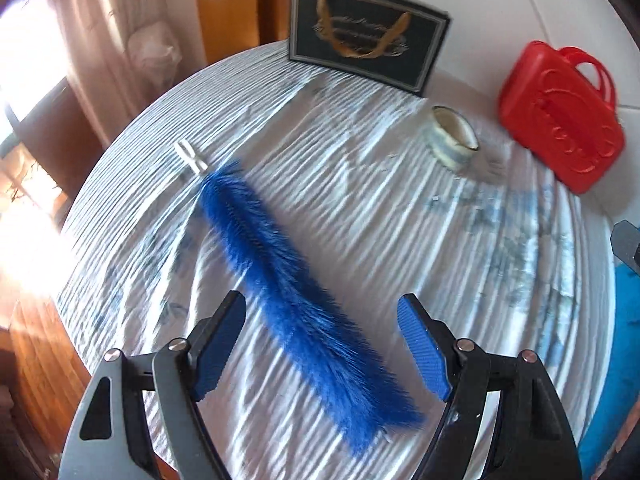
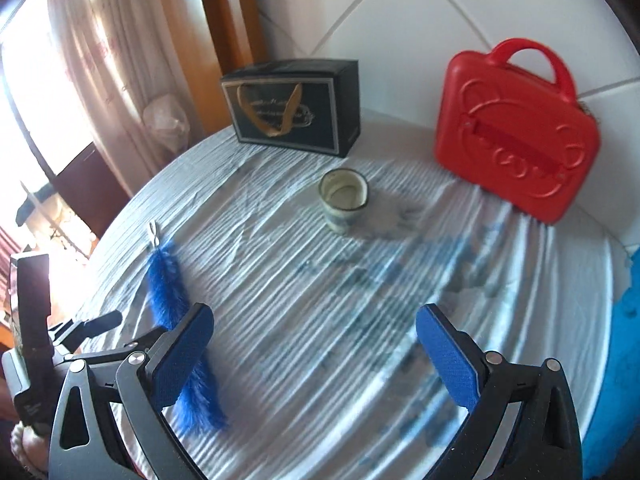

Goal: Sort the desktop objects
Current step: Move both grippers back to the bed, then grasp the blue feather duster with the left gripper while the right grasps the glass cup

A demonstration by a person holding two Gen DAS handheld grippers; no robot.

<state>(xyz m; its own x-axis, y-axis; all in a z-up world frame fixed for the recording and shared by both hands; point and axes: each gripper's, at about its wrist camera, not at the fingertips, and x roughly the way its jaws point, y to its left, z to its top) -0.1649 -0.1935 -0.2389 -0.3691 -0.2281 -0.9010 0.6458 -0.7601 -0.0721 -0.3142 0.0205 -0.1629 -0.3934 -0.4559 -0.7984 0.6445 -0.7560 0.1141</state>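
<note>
On the counter, near edge: both grippers hover above the cloth, nothing between their pads.
Left gripper (image 1: 320, 344): released, jaws spread wide; the blue fur tail (image 1: 296, 300) lies on the cloth below, running diagonally through the gap, no contact visible.
Right gripper (image 2: 316, 356): released, jaws spread wide over bare cloth; its left pad overlaps the fur tail in view, contact cannot be told.
Blue fur tail: flat on the cloth, left side of the counter, white clip (image 1: 191, 157) at its far end.
Cup (image 2: 343, 199): upright, pale, mid-counter, beyond both grippers, apart from the tail.
Dark box (image 2: 294, 114): at the far edge, gold ribbon handle on its front, behind the cup.
Red case (image 2: 516, 136): standing tilted against the white padded wall (image 2: 400, 20), far right, embossed bear face, handle uppermost.
Counter covering: white ribbed cloth (image 2: 320, 300) with blurred blue print.
Surroundings: curtain (image 2: 100, 60) and bright window at left.
</note>
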